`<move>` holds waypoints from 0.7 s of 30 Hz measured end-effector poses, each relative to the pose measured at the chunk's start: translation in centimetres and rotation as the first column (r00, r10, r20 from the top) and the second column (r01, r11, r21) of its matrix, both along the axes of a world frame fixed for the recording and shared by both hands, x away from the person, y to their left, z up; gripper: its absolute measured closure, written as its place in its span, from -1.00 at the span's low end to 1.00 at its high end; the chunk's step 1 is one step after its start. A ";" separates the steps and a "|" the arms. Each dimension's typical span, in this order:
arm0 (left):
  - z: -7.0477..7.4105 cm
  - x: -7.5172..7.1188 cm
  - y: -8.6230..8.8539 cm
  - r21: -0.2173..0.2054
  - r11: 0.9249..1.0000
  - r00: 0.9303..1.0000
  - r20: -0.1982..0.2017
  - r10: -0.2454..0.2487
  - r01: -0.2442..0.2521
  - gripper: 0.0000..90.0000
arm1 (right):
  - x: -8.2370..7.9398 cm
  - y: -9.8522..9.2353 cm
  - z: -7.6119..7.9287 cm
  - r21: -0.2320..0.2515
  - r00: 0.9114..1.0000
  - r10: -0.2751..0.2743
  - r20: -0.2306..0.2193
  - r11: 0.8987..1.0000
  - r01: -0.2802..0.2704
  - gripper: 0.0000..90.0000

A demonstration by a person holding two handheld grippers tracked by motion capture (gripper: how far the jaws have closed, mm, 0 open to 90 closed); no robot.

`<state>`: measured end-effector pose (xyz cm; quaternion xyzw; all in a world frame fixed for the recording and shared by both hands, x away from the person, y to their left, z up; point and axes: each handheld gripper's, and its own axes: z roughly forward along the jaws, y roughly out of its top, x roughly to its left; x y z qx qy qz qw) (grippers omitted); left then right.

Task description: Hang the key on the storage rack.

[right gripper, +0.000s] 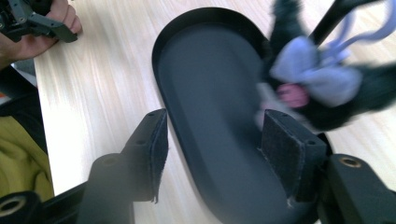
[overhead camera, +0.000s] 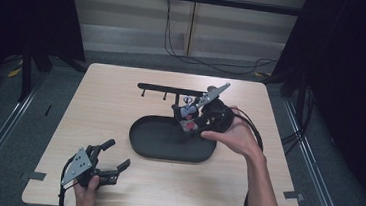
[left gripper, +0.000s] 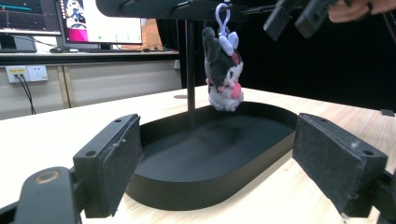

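Plush keyring toy [left gripper: 223,74], black and white with a lilac bow and pink patch, hangs by its lilac loop [left gripper: 223,17] from the crossbar [overhead camera: 172,88] of a black stand, over the far right end of the oval black tray [overhead camera: 140,142] near the middle of the bench [overhead camera: 100,106]. Hung so, it dangles clear of the tray floor, free to be reached from the side. Right tongs [overhead camera: 196,115] are up beside the toy, jaws parted with nothing between them; in the right gripper view the toy sits just past the right-hand jaw, blurred, contact uncertain. Judgement: this hand is placed either to take the toy or has just let it hang. Left tongs [overhead camera: 113,163] rest low by the near left corner of the bench, jaws wide and empty, aimed at the tray, apparently parked out of the working hand's way.
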<state>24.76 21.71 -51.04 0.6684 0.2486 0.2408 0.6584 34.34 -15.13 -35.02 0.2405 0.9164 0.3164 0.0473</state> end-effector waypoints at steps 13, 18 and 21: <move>0.0 0.0 0.0 0.000 1.000 1.000 0.001 0.002 -0.002 -0.66 | -3.9 -0.9 -6.0 0.174 0.996 -0.076 0.040 0.982 0.068 -0.44; 0.0 0.0 0.0 0.000 1.000 1.000 0.001 0.001 -0.001 -0.66 | -5.4 -2.0 -7.5 0.284 0.982 -0.163 0.095 0.950 0.130 -0.62; 0.0 0.0 0.0 0.000 1.000 1.000 -0.001 0.001 -0.001 -0.65 | -6.4 -2.8 -8.7 0.373 0.965 -0.234 0.121 0.911 0.174 -0.62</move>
